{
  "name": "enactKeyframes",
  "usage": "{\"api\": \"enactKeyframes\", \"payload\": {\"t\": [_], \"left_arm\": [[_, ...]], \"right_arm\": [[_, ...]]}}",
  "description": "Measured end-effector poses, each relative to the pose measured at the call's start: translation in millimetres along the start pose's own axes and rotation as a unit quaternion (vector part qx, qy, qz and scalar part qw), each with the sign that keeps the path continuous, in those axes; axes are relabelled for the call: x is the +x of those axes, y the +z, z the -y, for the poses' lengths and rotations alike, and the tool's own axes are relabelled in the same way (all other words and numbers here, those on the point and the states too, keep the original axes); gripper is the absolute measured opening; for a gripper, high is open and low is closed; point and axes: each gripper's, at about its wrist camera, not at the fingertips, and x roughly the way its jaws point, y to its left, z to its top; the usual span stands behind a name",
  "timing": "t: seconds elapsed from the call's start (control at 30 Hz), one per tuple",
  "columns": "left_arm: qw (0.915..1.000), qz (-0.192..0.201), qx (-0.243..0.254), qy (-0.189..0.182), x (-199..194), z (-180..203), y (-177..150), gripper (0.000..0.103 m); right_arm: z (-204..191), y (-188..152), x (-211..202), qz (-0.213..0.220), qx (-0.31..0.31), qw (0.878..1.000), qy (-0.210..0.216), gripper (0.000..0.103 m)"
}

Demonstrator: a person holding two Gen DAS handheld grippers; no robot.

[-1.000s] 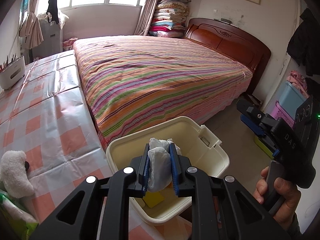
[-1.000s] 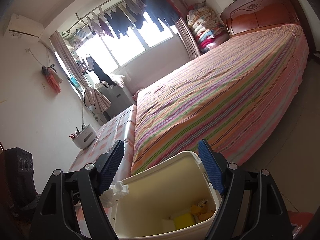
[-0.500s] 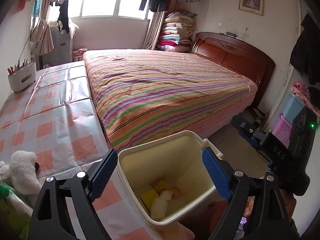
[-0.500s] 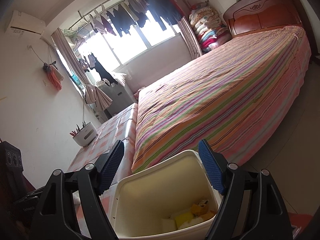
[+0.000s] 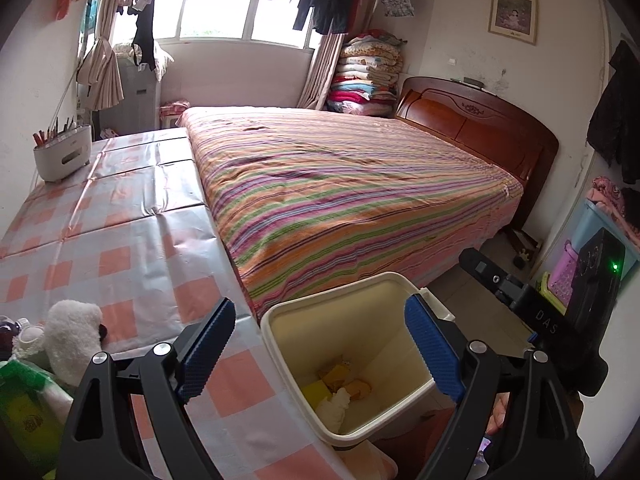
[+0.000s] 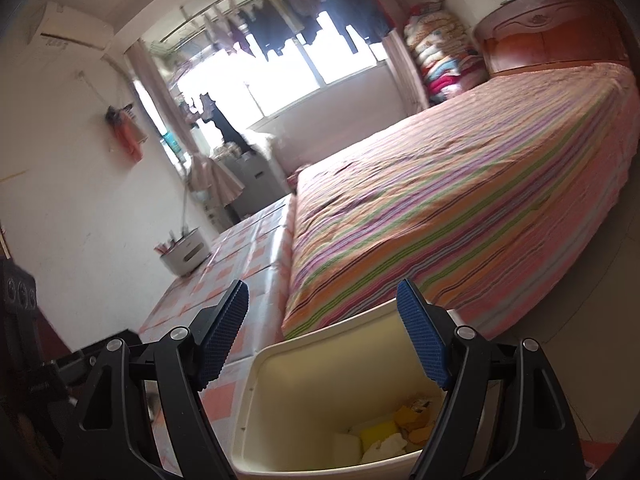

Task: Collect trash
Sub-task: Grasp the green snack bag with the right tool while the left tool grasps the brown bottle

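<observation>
White wad (image 5: 334, 404) in the bin (image 5: 280, 322) — below the wide-open left tool (image 5: 320, 344).

Both wrist cameras look forward and downward, close over the cream bin (image 5: 352, 364) (image 6: 320, 392) at the checked table's near edge (image 5: 132, 248). Both share the striped bed (image 5: 352, 192) (image 6: 460, 208) and window; the right view is tilted.

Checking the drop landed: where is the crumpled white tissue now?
In the left wrist view, the tissue lies at the bottom of the cream bin, beside yellow scraps.
</observation>
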Motion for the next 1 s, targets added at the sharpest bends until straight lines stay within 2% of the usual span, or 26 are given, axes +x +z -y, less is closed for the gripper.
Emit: {"api": "enactKeyframes", "payload": {"t": [0.13, 0.53, 0.8, 1.0], "left_arm": [[0.9999, 0.007, 0.005, 0.011, -12.3, -10.3, -0.9, 0.084], [0.9983, 0.006, -0.026, 0.052, -39.5, -65.3, -10.4, 0.084], [0.9945, 0.020, -0.052, 0.089, -61.8, -105.6, -17.2, 0.084], [0.9902, 0.029, -0.074, 0.115, -77.8, -136.1, -20.9, 0.084]], "right_arm": [[-18.4, -7.7, 9.3, -0.026, -0.027, 0.999, 0.036, 0.076], [-67.2, -27.2, 33.1, -0.078, -0.085, 0.990, 0.082, 0.076], [-110.7, -45.8, 49.7, -0.115, -0.118, 0.978, 0.125, 0.076], [-146.7, -62.0, 60.3, -0.144, -0.148, 0.965, 0.162, 0.076]]}}
